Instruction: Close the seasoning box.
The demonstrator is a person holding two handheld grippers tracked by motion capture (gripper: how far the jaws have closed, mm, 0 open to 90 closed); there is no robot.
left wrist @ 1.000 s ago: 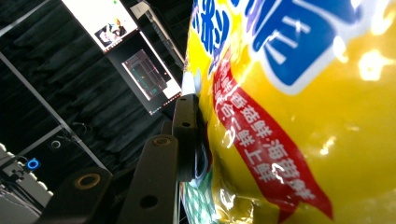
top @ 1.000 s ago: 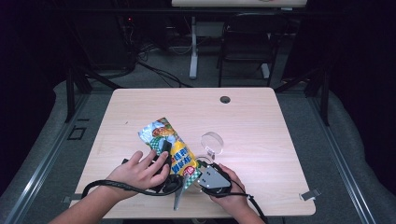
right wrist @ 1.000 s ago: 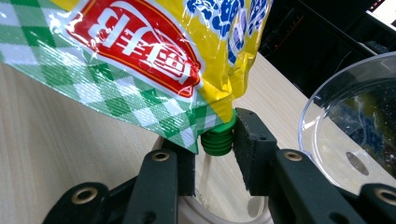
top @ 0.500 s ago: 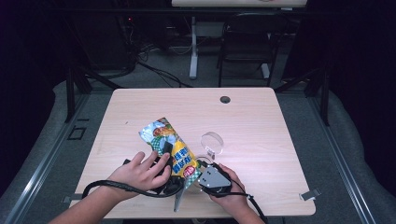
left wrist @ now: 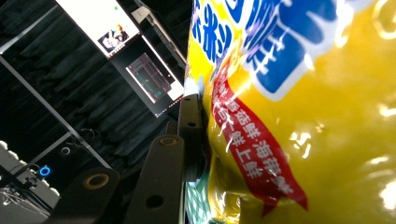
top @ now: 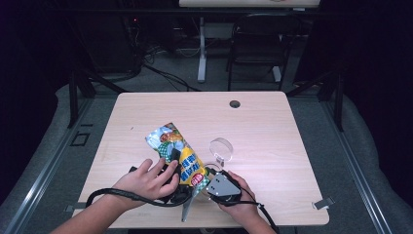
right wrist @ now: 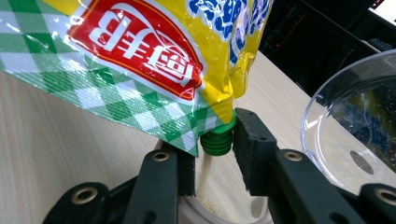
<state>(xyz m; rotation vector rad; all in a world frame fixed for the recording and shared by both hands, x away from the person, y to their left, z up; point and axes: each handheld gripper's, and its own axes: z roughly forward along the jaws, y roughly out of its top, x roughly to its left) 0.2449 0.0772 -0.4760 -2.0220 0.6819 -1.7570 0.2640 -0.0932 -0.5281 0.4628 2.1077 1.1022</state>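
Glossy yellow foil sauce pouch: green threaded spout sits between right gripper fingers, slightly apart. Left gripper finger presses pouch side; closure apparently clamped, partly hidden. Clear plastic bowl beside right finger.

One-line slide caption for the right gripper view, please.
Right gripper jaws flank the green threaded spout of a yellow sauce pouch, beside a clear plastic bowl.

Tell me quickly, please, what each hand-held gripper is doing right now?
Left hand-held gripper: shut on the sauce pouch.
Right hand-held gripper: jaws around the pouch's green cap, one pad touching; grip cannot be told.
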